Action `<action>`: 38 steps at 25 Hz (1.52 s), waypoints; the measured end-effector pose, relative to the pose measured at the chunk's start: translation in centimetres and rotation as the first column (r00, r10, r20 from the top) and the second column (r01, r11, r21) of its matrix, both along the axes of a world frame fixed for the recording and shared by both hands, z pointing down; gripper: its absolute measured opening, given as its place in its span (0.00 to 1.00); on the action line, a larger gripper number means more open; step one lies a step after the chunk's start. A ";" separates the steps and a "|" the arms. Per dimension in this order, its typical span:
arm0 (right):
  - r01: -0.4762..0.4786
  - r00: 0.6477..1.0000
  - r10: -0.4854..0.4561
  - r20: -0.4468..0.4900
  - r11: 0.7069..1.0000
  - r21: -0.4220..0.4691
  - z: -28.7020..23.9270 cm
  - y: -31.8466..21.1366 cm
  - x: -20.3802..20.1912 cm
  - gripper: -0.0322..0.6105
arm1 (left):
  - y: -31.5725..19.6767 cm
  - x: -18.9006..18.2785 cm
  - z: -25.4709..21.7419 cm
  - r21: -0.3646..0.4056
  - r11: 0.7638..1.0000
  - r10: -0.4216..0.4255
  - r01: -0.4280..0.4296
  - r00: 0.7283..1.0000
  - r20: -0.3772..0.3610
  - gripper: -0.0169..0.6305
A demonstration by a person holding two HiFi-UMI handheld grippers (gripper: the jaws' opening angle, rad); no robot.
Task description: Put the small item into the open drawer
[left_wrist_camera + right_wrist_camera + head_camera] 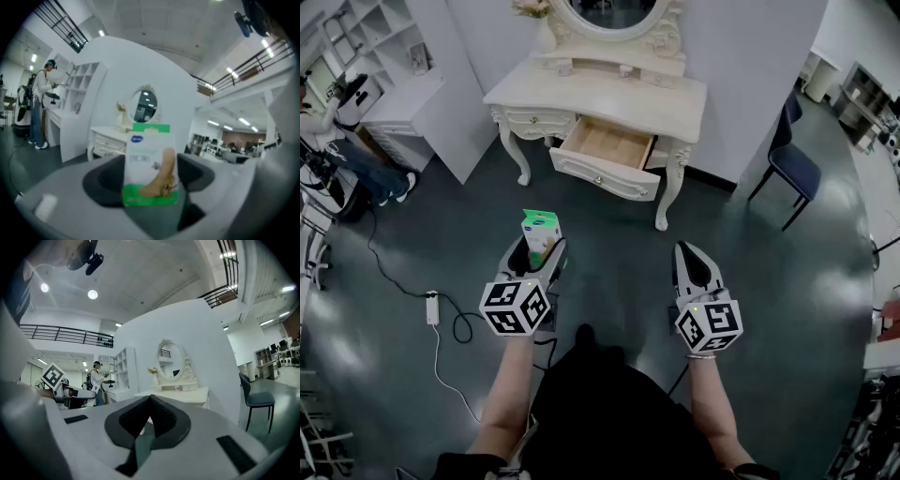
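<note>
A small white and green packet with a foot pictured on it stands upright between the jaws of my left gripper, which is shut on it above the dark floor. In the left gripper view the packet fills the gap between the dark pads. My right gripper hangs beside it on the right, shut and empty, its pads meeting at the tip. Ahead stands a cream dressing table with its wooden drawer pulled open. Both grippers are well short of the drawer.
A dark blue chair stands right of the table. A white power strip and its cable lie on the floor at the left. White shelving lines the back left, with a person standing by it.
</note>
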State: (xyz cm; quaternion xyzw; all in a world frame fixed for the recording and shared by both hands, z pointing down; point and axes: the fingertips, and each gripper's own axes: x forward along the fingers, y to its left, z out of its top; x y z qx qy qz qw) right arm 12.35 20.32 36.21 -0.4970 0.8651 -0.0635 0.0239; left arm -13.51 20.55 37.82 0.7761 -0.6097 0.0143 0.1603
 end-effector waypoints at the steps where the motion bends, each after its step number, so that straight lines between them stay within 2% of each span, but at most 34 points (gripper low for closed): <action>1: 0.005 1.000 -0.005 0.002 1.000 -0.002 0.0 0.1 -0.1 0.04 | 0.1 0.1 0.1 -0.001 1.000 0.001 -0.001 1.000 -0.001 0.56; 9: 0.064 0.998 -0.064 0.016 0.998 -0.002 -0.2 0.8 -1.0 0.05 | 0.6 0.6 0.5 -0.013 1.000 0.013 -0.013 1.000 -0.005 0.56; 17: 0.049 0.999 -0.049 0.012 0.999 0.022 -1.0 -0.5 -0.8 0.05 | -1.2 0.5 -0.2 0.008 1.000 0.008 -0.008 1.000 -0.007 0.56; 23: 0.042 0.999 -0.042 0.006 0.999 0.019 -0.6 -2.6 -1.3 0.05 | -3.9 -0.4 0.4 -0.013 1.000 -0.022 0.023 1.000 0.009 0.56; 38: 0.035 0.999 -0.035 -0.014 0.999 0.001 0.2 -14.5 -3.6 0.05 | -17.0 -2.2 1.0 -0.012 1.000 0.012 -0.012 1.000 -0.007 0.56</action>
